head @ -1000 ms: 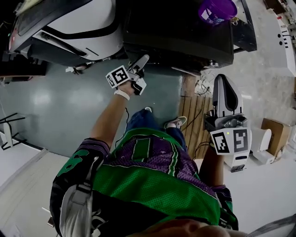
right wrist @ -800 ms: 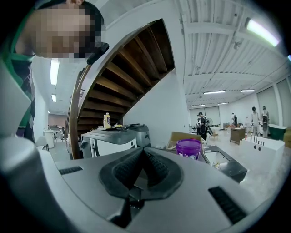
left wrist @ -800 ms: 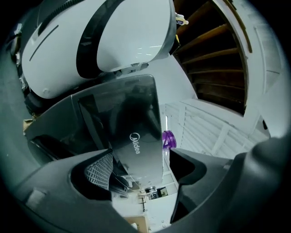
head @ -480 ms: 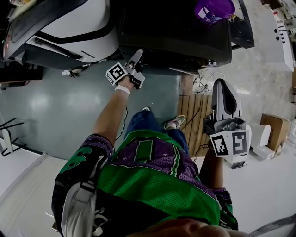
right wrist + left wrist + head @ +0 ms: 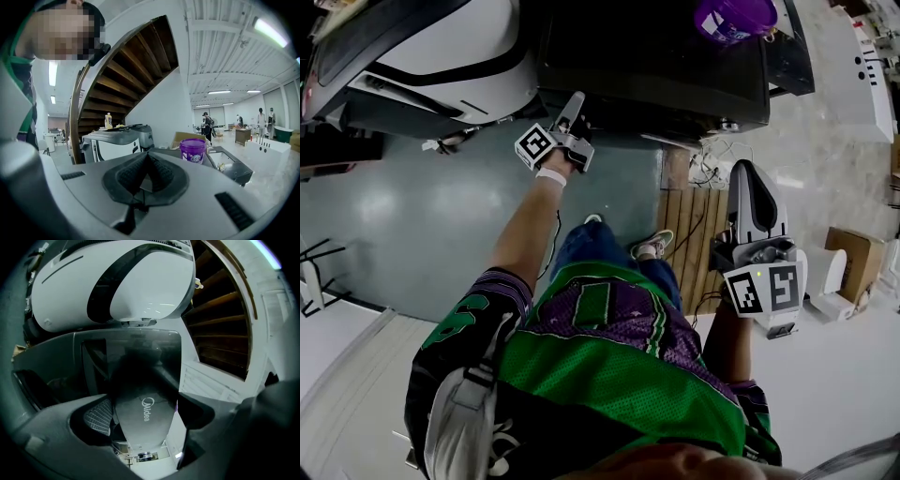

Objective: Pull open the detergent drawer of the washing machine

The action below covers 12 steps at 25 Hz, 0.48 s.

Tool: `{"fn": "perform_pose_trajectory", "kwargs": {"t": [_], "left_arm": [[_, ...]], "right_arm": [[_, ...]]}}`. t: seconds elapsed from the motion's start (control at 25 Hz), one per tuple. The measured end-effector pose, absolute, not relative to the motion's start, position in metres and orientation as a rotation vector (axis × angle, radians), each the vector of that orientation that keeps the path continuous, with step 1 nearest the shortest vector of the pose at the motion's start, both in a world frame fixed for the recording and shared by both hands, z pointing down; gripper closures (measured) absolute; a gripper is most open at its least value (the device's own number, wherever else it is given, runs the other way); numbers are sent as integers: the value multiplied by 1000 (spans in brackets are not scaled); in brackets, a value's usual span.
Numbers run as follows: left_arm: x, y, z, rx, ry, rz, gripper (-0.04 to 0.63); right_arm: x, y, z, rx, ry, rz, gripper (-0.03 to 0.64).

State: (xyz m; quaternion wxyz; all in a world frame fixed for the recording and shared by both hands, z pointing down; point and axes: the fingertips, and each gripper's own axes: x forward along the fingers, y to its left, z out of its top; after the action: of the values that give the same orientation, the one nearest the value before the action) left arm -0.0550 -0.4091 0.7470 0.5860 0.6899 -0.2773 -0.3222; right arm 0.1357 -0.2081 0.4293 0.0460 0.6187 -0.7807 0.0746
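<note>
The black washing machine (image 5: 656, 66) stands at the top of the head view. My left gripper (image 5: 574, 103) reaches out to its upper front edge. In the left gripper view a dark grey front panel with a Midea logo (image 5: 145, 408) lies between the spread fingers of the left gripper (image 5: 146, 420). Its jaws have just been opening, and I see neither ribbed pad (image 5: 98, 416) pressing on the panel. My right gripper (image 5: 748, 173) is held up at the right, away from the machine. Its pads (image 5: 161, 176) meet, with nothing between them.
A white machine (image 5: 441, 56) stands left of the black one. A purple bucket (image 5: 736, 17) sits on the black machine's top. A wooden pallet (image 5: 694, 225) and loose cables (image 5: 712, 173) lie by my feet, a cardboard box (image 5: 853, 258) further right. A wooden staircase (image 5: 220, 310) rises behind.
My left gripper has moved a little further in toward the black machine's front edge and rolled slightly. The right gripper has stayed where it was.
</note>
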Motion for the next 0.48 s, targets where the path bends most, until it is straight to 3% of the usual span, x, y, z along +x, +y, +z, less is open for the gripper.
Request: {"fn": "perform_pose_trajectory", "kwargs": {"t": [0.48], "left_arm": [[-58, -402, 745, 1594, -630, -795, 190]], "right_arm": [[135, -203, 434, 1872, -2389, 248, 615]]}}
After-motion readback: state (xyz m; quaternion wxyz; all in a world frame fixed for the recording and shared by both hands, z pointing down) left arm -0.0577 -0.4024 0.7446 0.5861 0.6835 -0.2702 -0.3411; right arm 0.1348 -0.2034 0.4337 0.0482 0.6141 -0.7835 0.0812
